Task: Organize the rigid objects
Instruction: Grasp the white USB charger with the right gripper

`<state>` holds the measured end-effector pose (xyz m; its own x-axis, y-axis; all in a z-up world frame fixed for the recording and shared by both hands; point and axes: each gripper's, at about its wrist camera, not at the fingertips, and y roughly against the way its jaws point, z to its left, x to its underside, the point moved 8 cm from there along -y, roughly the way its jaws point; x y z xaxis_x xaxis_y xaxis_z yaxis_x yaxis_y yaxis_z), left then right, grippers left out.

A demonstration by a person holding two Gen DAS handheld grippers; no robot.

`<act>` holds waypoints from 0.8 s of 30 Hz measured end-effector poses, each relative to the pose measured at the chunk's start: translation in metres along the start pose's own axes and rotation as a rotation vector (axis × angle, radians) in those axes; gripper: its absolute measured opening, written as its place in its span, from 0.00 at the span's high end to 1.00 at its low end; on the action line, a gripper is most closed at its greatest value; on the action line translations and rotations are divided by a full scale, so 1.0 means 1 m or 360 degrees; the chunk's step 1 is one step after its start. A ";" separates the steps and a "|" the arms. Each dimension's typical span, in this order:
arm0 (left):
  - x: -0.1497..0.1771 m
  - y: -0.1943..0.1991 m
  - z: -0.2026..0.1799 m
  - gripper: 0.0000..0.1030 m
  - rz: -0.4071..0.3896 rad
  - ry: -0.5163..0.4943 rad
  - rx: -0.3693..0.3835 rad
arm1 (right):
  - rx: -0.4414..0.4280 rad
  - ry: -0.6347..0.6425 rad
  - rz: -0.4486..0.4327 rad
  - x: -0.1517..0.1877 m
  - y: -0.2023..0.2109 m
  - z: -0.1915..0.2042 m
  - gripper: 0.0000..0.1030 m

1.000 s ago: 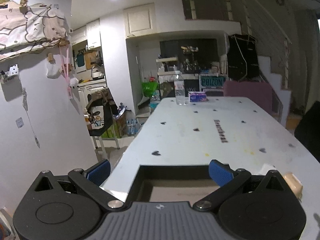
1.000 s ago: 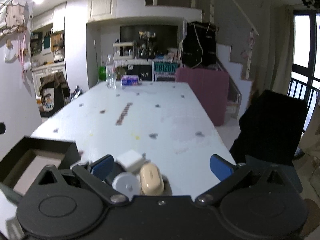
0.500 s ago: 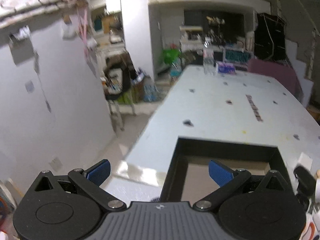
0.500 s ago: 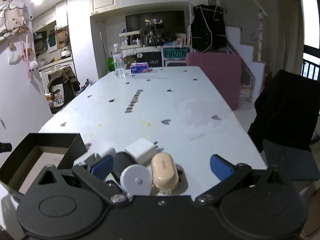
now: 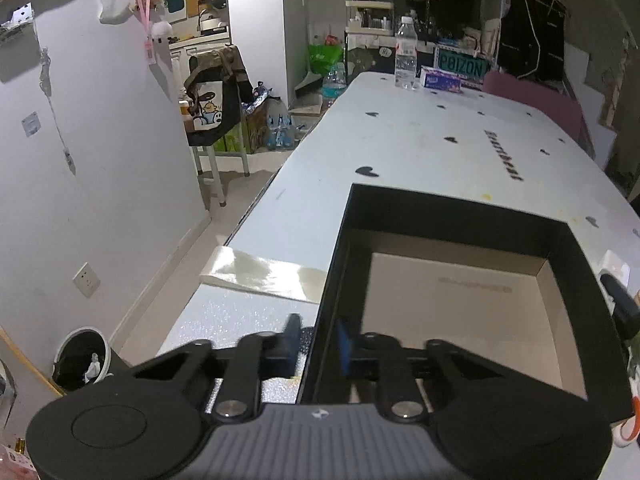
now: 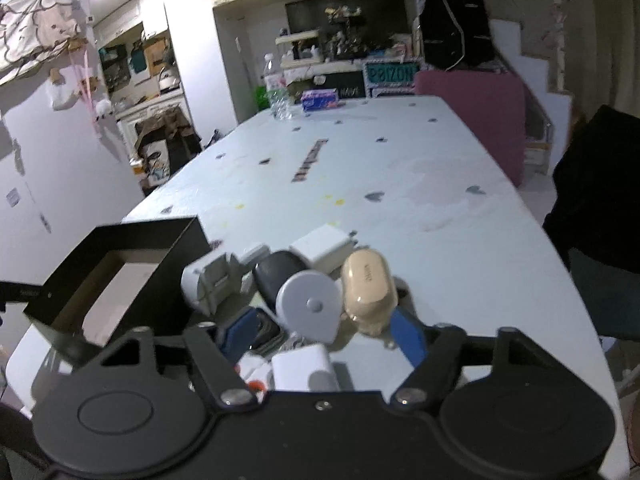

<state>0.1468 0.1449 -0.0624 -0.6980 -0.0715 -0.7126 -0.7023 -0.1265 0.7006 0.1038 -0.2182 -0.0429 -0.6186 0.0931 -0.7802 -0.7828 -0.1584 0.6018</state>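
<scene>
While my left gripper [image 5: 316,344] pinches the black box's [image 5: 440,208] near-left wall, jaws closing, I steady it.
My right gripper [image 6: 320,330] closes around the round grey case [image 6: 308,304], the box lying left.

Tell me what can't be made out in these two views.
- Box near corner, left wrist view: hidden behind the left gripper, its fingers closing on the box wall.
- Items under the right gripper, right wrist view: cut off by its body.
- Beige case lettering: too small.
- Black item, left wrist view: cut by the edge.

Matt black cardboard box [image 5: 460,216] with a plain brown inside, glossy beige plastic case [image 6: 370,284].
</scene>
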 end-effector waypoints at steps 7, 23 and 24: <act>0.001 0.000 -0.002 0.87 -0.0018 -0.0060 -0.0038 | -0.0085 0.0021 0.0109 0.009 -0.005 0.007 0.38; -0.001 -0.001 -0.003 0.87 -0.0034 -0.0086 -0.0052 | 0.0002 0.0198 0.0302 0.030 -0.032 0.017 0.56; -0.001 -0.001 -0.003 0.87 -0.0034 -0.0087 -0.0052 | 0.0010 0.0213 0.0308 0.030 -0.034 0.018 0.56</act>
<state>0.1487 0.1421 -0.0627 -0.6902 -0.0142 -0.7235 -0.7127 -0.1598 0.6831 0.1101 -0.1925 -0.0838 -0.7430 -0.0698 -0.6657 -0.6513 -0.1541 0.7430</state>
